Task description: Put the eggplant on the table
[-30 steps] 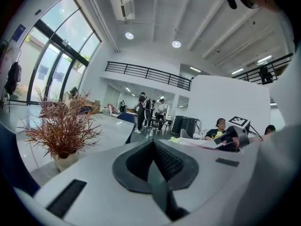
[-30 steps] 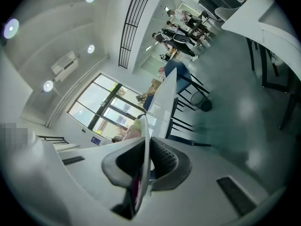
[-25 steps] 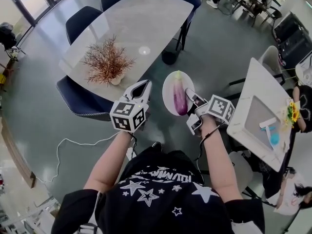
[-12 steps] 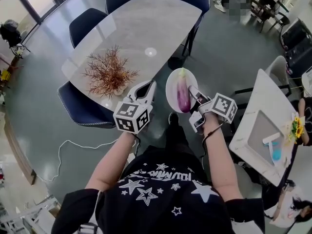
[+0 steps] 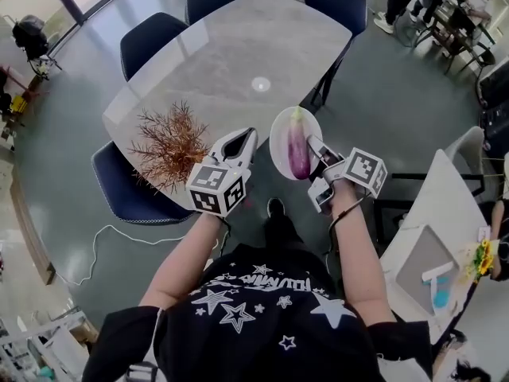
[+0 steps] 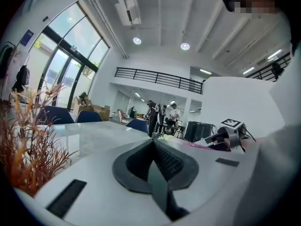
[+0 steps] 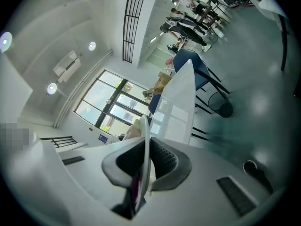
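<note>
My left claw [image 5: 241, 140] is fully closed, holding nothing. My right claw [image 5: 316, 156] pinches the plate [image 5: 278, 132] by its rim, seemingly level so the eggplant [image 5: 298, 151] lying on it cannot roll. The surface [image 5: 238, 46] lies just beyond.

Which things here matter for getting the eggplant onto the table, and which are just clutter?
In the job:
- eggplant, lying on the white plate
- right gripper, clamped on the plate's rim
- grey table

Lying about:
- left gripper, shut and empty
- dried plant on the table
- blue chairs
- white cable on the floor
</note>
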The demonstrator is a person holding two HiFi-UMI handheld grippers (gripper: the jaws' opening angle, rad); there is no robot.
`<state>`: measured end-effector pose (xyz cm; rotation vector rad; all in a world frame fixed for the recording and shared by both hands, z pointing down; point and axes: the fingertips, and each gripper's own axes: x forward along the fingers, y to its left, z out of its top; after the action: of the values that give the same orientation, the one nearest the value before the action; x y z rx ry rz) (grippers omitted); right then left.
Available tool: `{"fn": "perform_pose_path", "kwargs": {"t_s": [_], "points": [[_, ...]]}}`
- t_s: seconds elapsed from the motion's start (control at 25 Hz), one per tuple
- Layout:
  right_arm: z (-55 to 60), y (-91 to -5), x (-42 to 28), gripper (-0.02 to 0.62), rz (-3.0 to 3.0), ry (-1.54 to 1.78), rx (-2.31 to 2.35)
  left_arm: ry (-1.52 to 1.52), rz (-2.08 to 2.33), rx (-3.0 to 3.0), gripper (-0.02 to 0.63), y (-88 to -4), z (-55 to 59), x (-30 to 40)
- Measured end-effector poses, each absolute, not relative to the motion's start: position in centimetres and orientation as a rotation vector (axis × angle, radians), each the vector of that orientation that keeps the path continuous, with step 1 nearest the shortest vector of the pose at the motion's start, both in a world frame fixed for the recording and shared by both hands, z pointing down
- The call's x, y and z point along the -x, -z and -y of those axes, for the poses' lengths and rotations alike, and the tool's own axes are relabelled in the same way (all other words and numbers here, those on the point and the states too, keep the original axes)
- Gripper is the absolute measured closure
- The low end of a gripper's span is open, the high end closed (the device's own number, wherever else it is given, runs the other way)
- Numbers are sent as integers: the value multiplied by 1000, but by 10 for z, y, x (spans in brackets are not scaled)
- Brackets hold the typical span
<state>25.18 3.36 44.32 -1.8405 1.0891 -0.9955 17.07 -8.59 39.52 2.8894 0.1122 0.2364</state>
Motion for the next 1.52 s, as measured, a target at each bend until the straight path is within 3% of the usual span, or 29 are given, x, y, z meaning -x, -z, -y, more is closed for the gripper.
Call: {"fn": "perform_pose_path", "kwargs": {"t_s": [0.72,1.52], "points": [[34,-465,-410,565,-1200,1131,1755,-248,94,-2881,598,-402,138,-333],[106,-451,-444,565,-1248,1178,1797,-177,178,-2829,598,-390,212,-359]]}}
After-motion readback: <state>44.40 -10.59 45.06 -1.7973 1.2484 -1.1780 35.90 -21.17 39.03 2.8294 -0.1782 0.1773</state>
